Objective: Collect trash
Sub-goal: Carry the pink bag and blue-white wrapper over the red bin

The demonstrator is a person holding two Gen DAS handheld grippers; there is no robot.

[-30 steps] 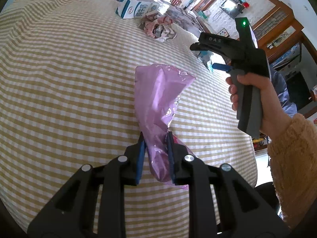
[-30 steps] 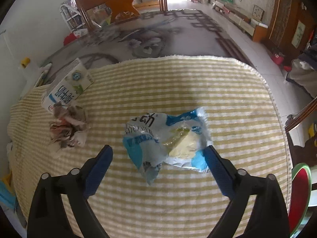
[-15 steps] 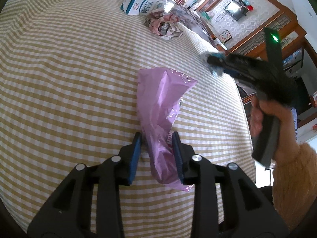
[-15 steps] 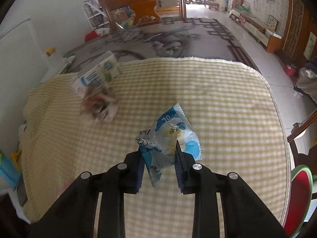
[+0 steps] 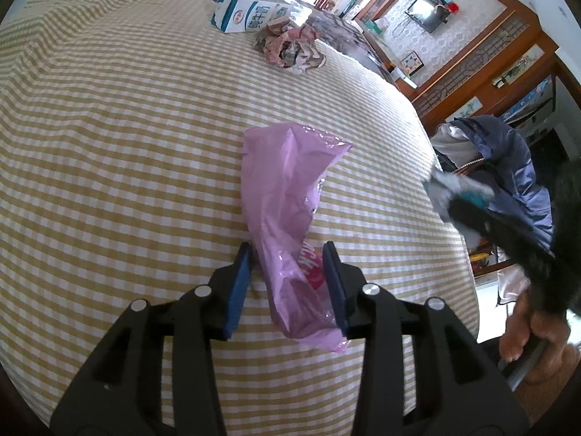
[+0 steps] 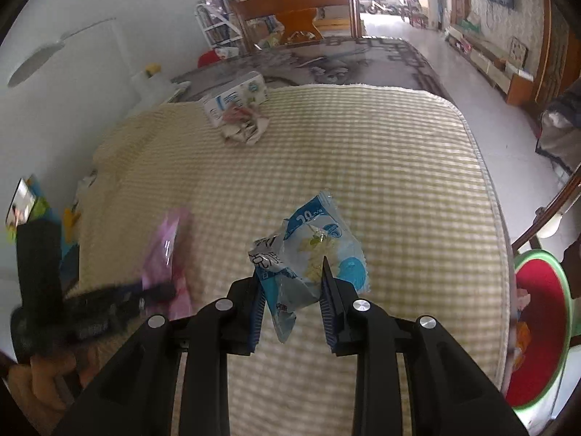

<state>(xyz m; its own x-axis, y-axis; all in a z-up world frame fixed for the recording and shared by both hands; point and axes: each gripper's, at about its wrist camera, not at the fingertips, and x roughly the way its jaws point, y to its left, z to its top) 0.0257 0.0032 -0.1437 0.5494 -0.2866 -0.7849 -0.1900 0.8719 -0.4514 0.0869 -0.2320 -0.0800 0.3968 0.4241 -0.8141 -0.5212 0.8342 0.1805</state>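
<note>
We hold the left gripper (image 5: pixel 288 283) over the checked tablecloth (image 5: pixel 109 145) with the pink plastic bag (image 5: pixel 287 196) standing up between its blue pads (image 5: pixel 238 287); the jaws have just been opening, and the bag now hangs loose in the gap, its lower end with a red printed patch leaning on the right-hand pad while the left-hand pad stands clear of it. Beyond the bag, toward the far edge of the cloth, lies a crumpled paper wad (image 5: pixel 290 49), and just behind that a blue-and-white milk carton (image 5: pixel 241 16) on its side. To the right of the bag, off the cloth's edge, a dark blue jacket (image 5: pixel 508 167) is draped

From the other camera the bag (image 6: pixel 165 254) sits to the left, blurred, with a hand (image 6: pixel 40 378) below it. Right of the bag, the right gripper (image 6: pixel 292 298) is clenched on a blue-and-white snack wrapper (image 6: pixel 308 258) — lifted off the cloth, its top fanning out above the fingertips. Far beyond the wrapper the wad (image 6: pixel 245 125) touches the carton (image 6: pixel 236 98) — and at the far right, past the cloth's edge, a red and green basin (image 6: pixel 537 327)
</note>
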